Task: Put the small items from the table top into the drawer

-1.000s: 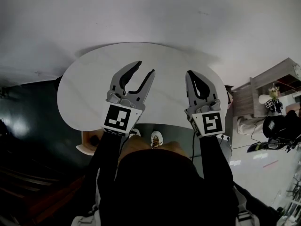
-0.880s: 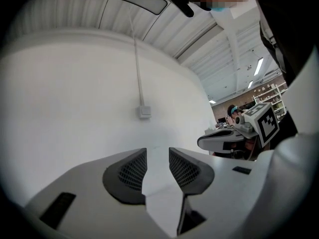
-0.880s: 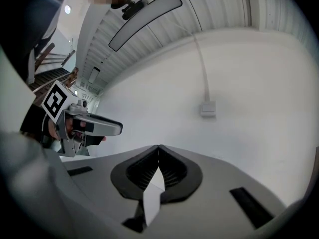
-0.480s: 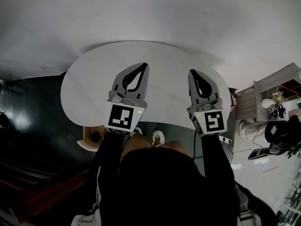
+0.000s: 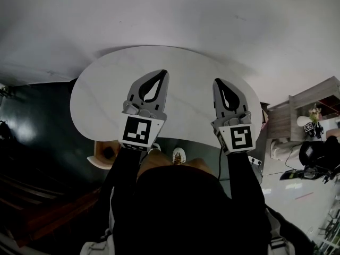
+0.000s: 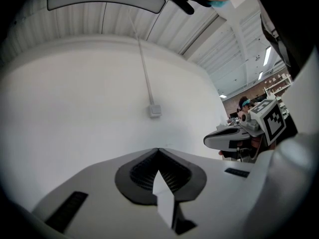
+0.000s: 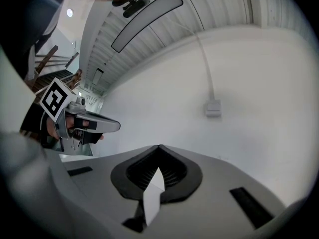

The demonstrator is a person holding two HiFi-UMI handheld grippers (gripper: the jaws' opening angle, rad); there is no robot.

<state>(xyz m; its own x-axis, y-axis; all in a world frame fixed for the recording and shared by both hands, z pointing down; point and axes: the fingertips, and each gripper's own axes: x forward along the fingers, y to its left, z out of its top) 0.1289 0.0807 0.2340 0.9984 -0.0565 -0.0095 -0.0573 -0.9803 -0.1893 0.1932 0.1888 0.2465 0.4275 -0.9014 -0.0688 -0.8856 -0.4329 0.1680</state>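
In the head view a white oval table top [image 5: 106, 97] lies below me, and I see no small items on its visible part. No drawer is clear to me in any view. My left gripper [image 5: 163, 72] hovers over the table's middle, shut with nothing between its tips. My right gripper [image 5: 219, 81] hangs beside it to the right, also shut and empty. The left gripper view shows the closed tips [image 6: 158, 149] pointing at a bare white wall, with the right gripper [image 6: 206, 141] at the side. The right gripper view shows its own closed tips [image 7: 158, 146] and the left gripper [image 7: 118, 126].
A pale wooden round piece [image 5: 98, 161] pokes out under the table's near left edge. A wooden shelf unit [image 5: 313, 97] stands at the right. My white shoe [image 5: 177, 154] shows below the table edge. A small box on a cable [image 6: 154, 110] hangs on the wall ahead.
The left gripper's jaws stood apart a second ago and have come together. Both grippers stay over the table; the view has shifted slightly.
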